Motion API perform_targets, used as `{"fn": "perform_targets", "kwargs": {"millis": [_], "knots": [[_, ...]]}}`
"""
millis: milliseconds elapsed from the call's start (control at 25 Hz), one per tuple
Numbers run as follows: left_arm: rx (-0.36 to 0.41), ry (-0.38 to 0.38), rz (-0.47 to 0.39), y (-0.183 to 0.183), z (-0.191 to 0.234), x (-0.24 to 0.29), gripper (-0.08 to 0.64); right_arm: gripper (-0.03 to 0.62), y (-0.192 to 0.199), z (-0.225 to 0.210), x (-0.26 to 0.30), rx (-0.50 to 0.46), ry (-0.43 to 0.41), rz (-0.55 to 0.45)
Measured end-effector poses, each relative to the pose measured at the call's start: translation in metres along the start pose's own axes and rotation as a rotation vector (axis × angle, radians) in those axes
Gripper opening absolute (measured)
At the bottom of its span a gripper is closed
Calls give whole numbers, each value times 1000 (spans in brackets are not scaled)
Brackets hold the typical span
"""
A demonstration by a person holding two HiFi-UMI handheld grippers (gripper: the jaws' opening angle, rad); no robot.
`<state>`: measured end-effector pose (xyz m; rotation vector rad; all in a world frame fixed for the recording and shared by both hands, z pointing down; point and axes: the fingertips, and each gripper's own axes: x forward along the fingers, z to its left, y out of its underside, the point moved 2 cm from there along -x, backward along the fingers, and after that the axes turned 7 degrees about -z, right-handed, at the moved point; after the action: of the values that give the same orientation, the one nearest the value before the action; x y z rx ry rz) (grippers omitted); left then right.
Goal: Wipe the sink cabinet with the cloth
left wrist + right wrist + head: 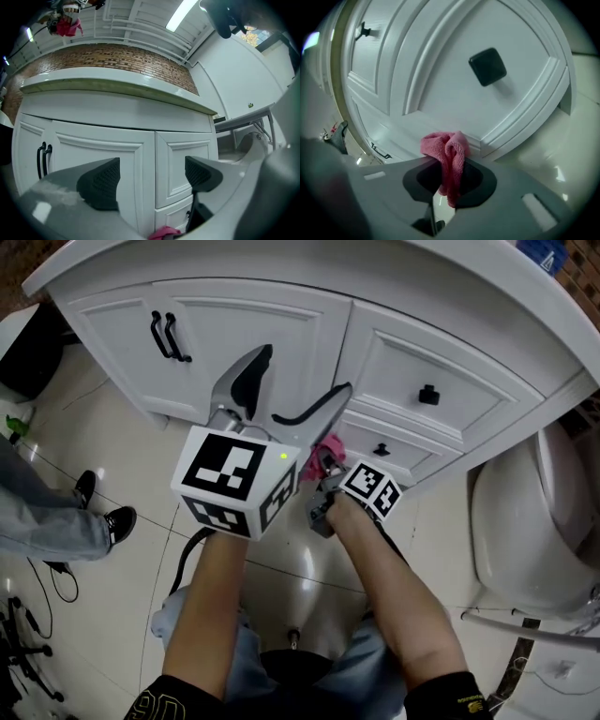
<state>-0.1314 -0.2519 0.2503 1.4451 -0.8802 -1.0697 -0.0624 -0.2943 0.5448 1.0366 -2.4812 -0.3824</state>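
Pink cloth (446, 154) is pinched in the right gripper (449, 174), jaws closed tight on its middle, a bunched wad sticking out past the tips. The wad touches the sink cabinet (281, 324) at the bottom moulding of the lower drawer (454, 89), just ahead of the jaws. That drawer's square black knob (487, 67) sits further ahead and up from the tips.

Left gripper (150, 180) has jaws spread wide with nothing between them. It points at the cabinet face above and left of the right gripper, apart from the wood.

Progress, as a judgement: wiping is under way at the lower drawer edge. No streaks or damp marks show, so can't tell which panels are done. The double doors with black handles (169, 334), the upper drawer and the countertop edge likely remain.

View differences:
- Right gripper view shows the cloth contact and grip. In the head view the cloth is only a pink scrap beyond the marker cube.
- Left gripper view shows the brick wall (117, 56) above the counter, absent elsewhere, and the cloth only at its bottom edge.
- Only the head view shows the toilet (534, 512) off to the right and a bystander's shoes (103, 512) to the left.
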Motion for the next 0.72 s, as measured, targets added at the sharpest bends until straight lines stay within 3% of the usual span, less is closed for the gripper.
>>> {"fn": "perform_targets", "kwargs": {"millis": [200, 520, 720], "knots": [[38, 28, 20, 5, -3, 3, 440, 48, -4, -13, 6, 5, 47, -3], [29, 69, 28, 15, -25, 19, 440, 48, -116, -113, -89, -172, 335, -89], [-14, 61, 7, 15, -30, 29, 440, 49, -146, -137, -130, -235, 395, -118]]}}
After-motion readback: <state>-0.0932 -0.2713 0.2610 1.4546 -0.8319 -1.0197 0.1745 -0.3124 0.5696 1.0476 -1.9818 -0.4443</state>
